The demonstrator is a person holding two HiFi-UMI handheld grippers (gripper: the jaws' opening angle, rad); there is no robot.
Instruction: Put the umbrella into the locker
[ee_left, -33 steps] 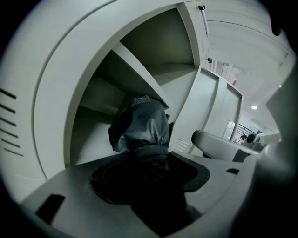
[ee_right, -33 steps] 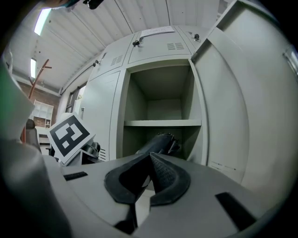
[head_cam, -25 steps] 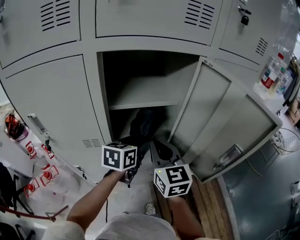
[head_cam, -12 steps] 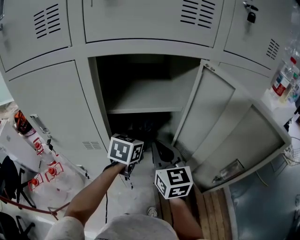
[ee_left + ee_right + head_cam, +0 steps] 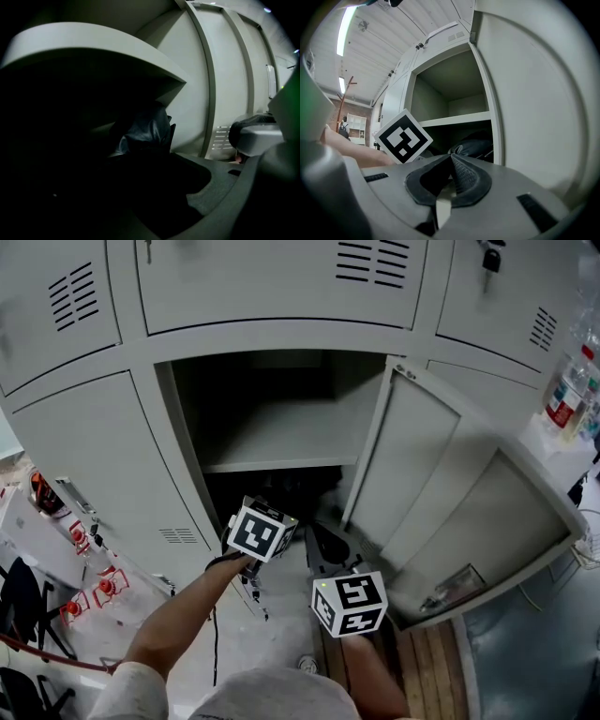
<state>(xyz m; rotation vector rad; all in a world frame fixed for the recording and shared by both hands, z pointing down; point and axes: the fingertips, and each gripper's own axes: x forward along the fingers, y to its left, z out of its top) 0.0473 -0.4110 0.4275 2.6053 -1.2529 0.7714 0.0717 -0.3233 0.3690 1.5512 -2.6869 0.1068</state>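
Observation:
The dark folded umbrella [image 5: 146, 132] lies in the lower compartment of the open grey locker [image 5: 178, 442], under its shelf [image 5: 281, 442]. In the head view only a dark bundle of the umbrella [image 5: 295, 488] shows there. My left gripper [image 5: 154, 180] reaches into the opening. It is open, its jaws wide apart, with the umbrella beyond them and nothing held. Its marker cube [image 5: 262, 529] sits at the locker's lower edge. My right gripper [image 5: 450, 161] is shut on nothing and hangs just outside the locker [image 5: 454, 93], to the right of the left one and lower in the head view.
The locker door [image 5: 441, 493] stands swung open to the right, close beside my right gripper [image 5: 323, 547]. Closed lockers surround the open one, and one at the upper right carries a padlock [image 5: 489, 259]. Bottles [image 5: 567, 390] stand at the far right. Wooden slats [image 5: 422, 662] cover the floor below.
My left gripper has pushed forward toward the lower compartment and rolled, tilting its cube. The right gripper has shifted only a little. The umbrella stays inside.

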